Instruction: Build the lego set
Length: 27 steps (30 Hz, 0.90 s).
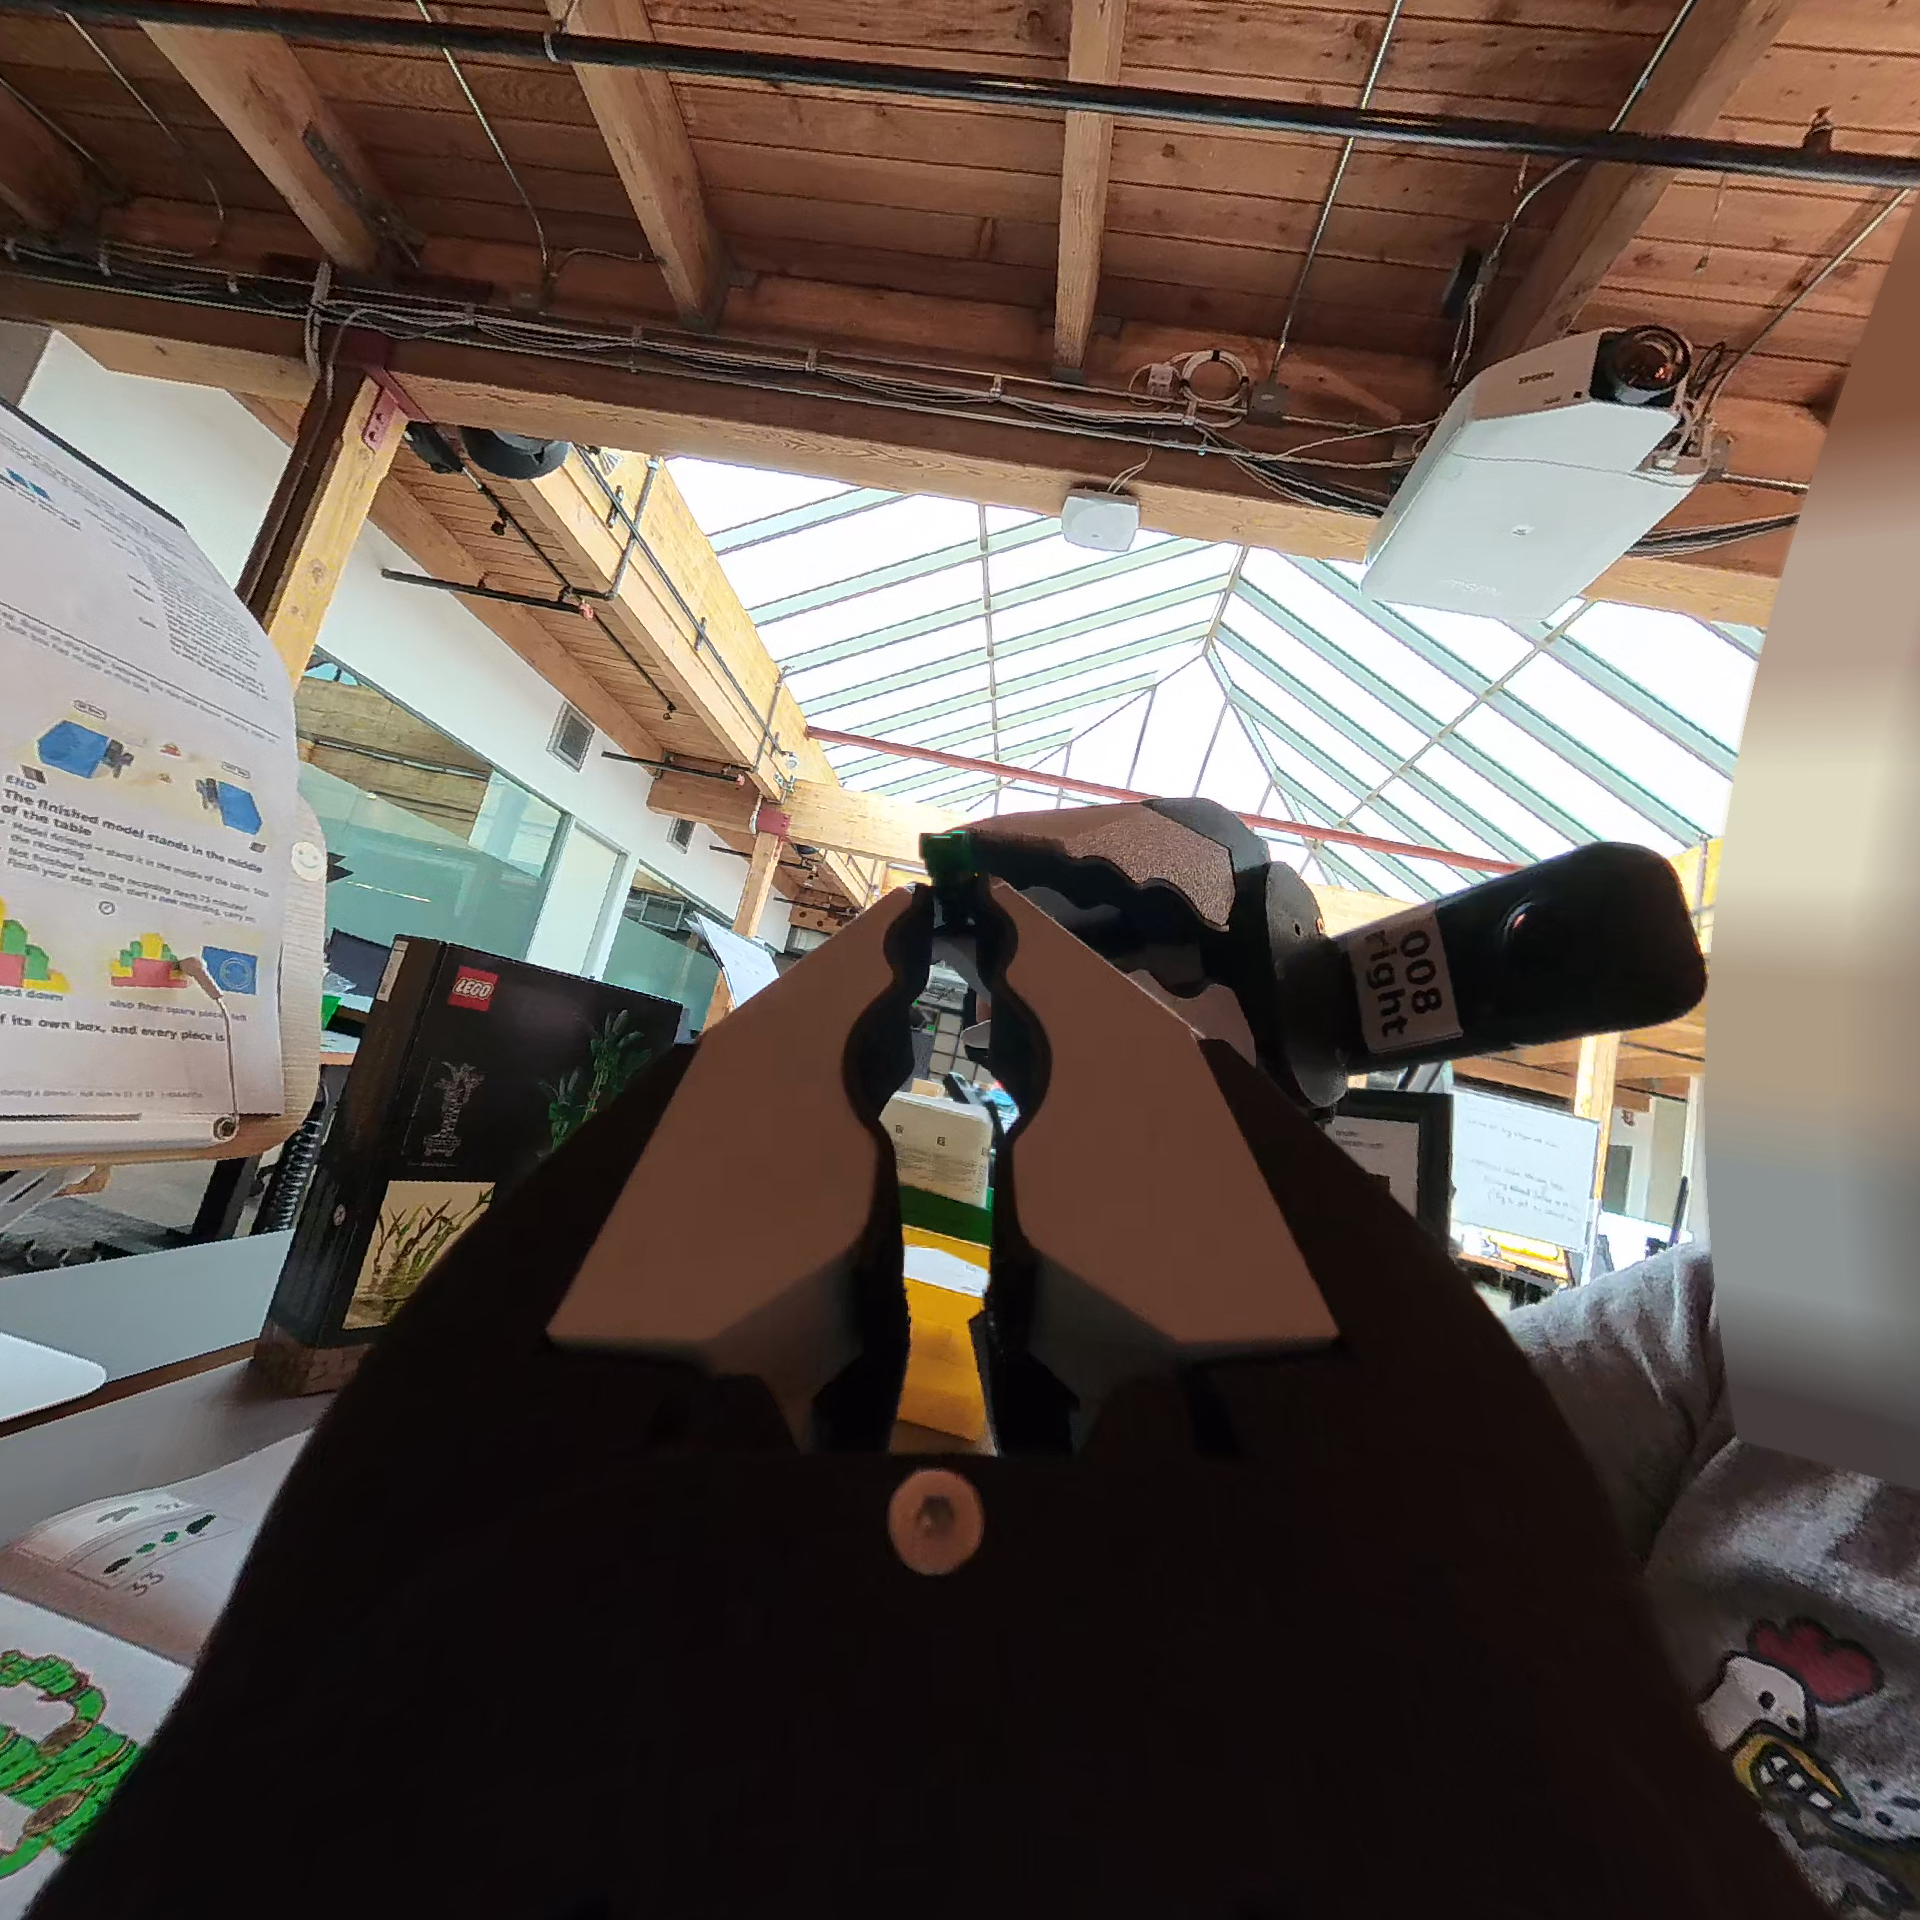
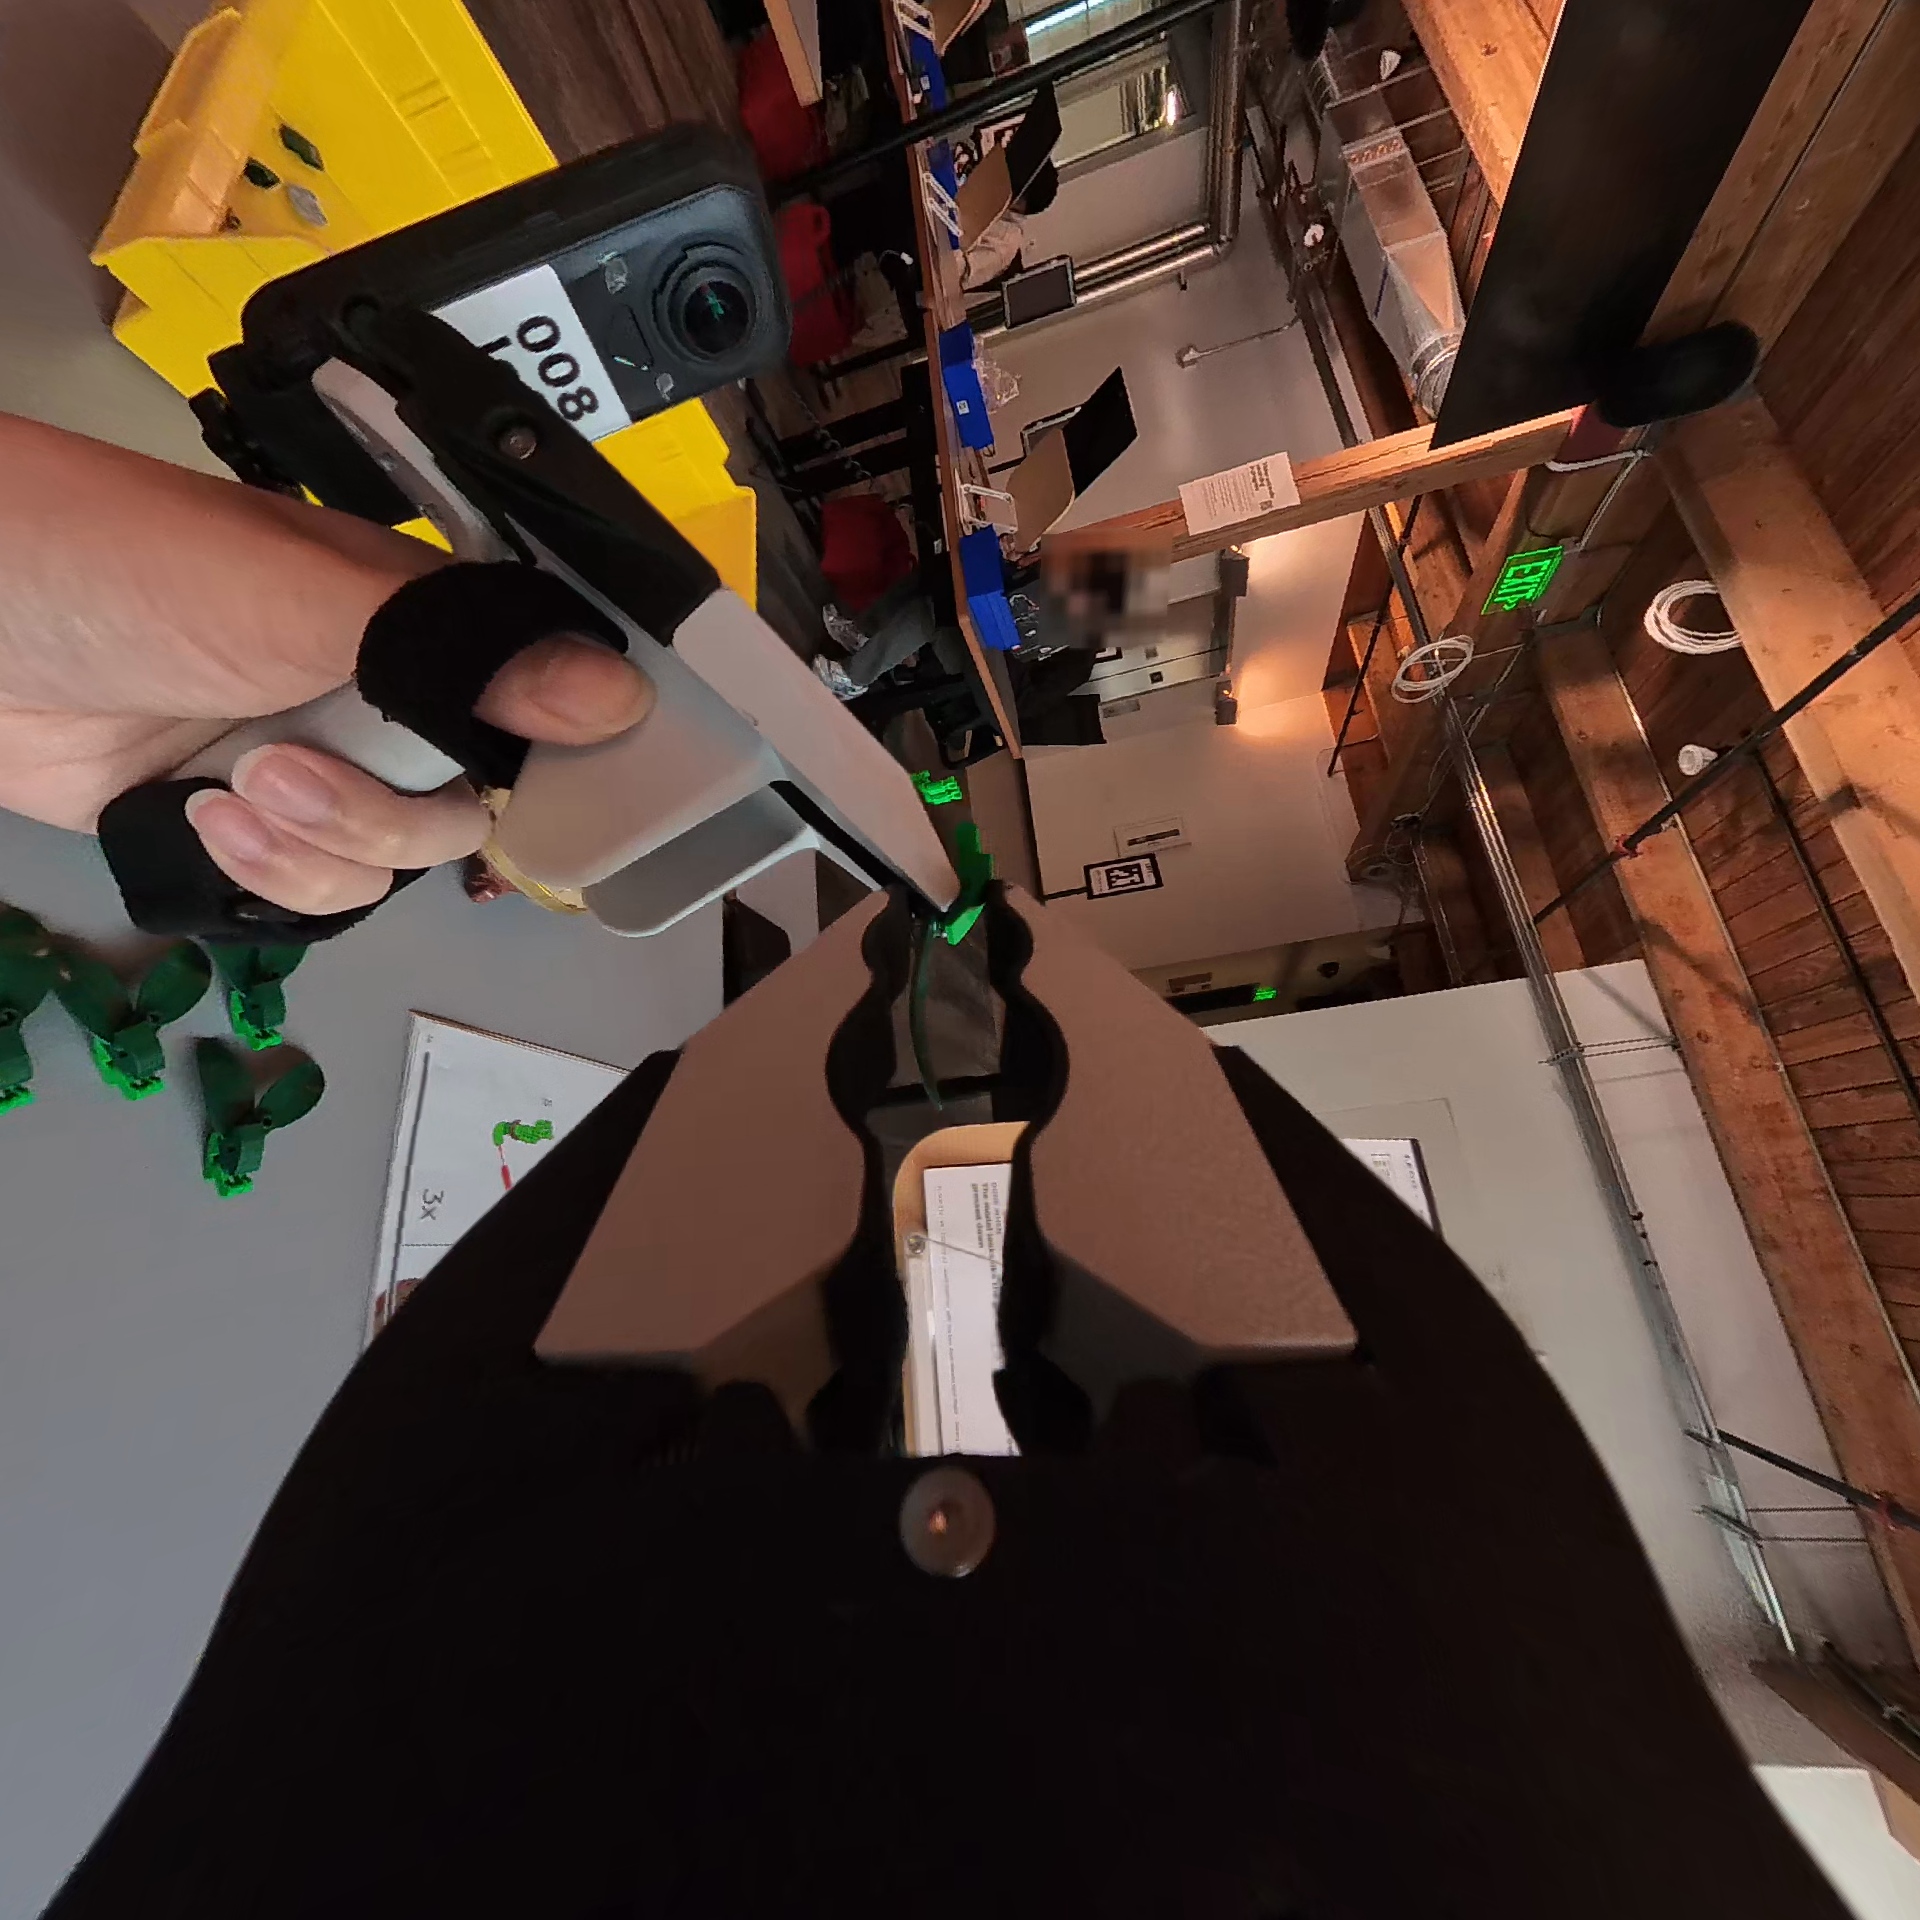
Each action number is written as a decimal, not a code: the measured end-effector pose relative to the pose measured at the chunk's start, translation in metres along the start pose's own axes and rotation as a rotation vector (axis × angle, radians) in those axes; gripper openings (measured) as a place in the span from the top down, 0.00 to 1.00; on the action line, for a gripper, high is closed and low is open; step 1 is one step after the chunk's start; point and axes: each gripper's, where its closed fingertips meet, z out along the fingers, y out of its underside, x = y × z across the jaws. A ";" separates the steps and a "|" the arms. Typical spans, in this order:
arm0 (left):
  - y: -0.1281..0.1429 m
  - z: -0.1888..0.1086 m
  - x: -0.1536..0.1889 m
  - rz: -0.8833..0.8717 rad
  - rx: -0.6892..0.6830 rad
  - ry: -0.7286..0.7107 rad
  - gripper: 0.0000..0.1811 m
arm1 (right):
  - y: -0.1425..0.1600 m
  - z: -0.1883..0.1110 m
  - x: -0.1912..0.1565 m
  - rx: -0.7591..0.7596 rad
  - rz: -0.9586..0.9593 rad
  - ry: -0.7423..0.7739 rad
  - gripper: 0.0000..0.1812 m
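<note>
At twelve o'clock both our grippers meet: our left gripper point(image 1: 954, 902) pinches a small green piece point(image 1: 945, 854), our right gripper point(image 2: 948, 914) clamps a green leaf piece point(image 2: 968, 883). Farther, at ten o'clock, the yellow bin point(image 2: 343, 94) holds loose pieces.

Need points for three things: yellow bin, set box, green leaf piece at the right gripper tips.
yellow bin point(image 2: 343, 94): right wrist view, bare lid.
set box point(image 1: 468, 1122): left wrist view, front face.
green leaf piece point(image 2: 968, 871): right wrist view, leaf sticking out past the right gripper point(image 2: 943, 914) tips.
</note>
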 end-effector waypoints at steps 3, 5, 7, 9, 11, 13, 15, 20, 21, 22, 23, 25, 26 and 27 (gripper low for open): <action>0.001 0.001 0.004 0.009 -0.007 0.020 0.97 | -0.002 -0.003 0.001 0.023 0.018 -0.015 0.94; 0.002 0.002 0.005 0.027 -0.018 0.019 0.97 | -0.001 -0.005 0.001 0.029 0.026 -0.023 0.94; 0.003 0.003 0.006 0.046 -0.027 0.013 0.97 | -0.001 -0.007 0.001 0.038 0.028 -0.020 0.94; 0.004 0.004 0.007 0.046 -0.035 0.022 0.97 | -0.001 -0.009 0.000 0.050 0.028 -0.016 0.94; 0.006 0.005 0.008 0.044 -0.041 0.031 0.97 | -0.001 -0.011 0.000 0.060 0.036 -0.017 0.94; 0.007 0.006 0.010 0.044 -0.056 0.042 0.97 | 0.000 -0.014 0.001 0.073 0.053 -0.024 0.94; 0.010 0.007 0.011 0.039 -0.079 0.053 0.97 | 0.001 -0.017 0.000 0.085 0.064 -0.034 0.95; 0.014 0.007 0.013 0.002 -0.131 0.082 0.97 | 0.004 -0.022 0.000 0.100 0.096 -0.041 0.95; 0.014 0.007 0.014 -0.015 -0.135 0.090 0.97 | 0.005 -0.024 0.001 0.104 0.107 -0.040 0.95; 0.013 0.006 0.014 -0.029 -0.136 0.096 0.97 | 0.006 -0.025 0.002 0.107 0.118 -0.036 0.95; 0.013 0.006 0.014 -0.033 -0.135 0.098 0.98 | 0.007 -0.026 0.004 0.113 0.130 -0.030 0.95; 0.013 0.005 0.011 -0.008 -0.140 0.079 1.00 | 0.008 -0.030 0.005 0.131 0.169 -0.039 0.95; 0.013 0.005 0.010 0.016 -0.147 0.069 0.99 | 0.008 -0.032 0.006 0.142 0.193 -0.047 0.95; 0.013 0.004 0.011 0.045 -0.157 0.063 0.96 | 0.008 -0.034 0.005 0.157 0.220 -0.064 0.95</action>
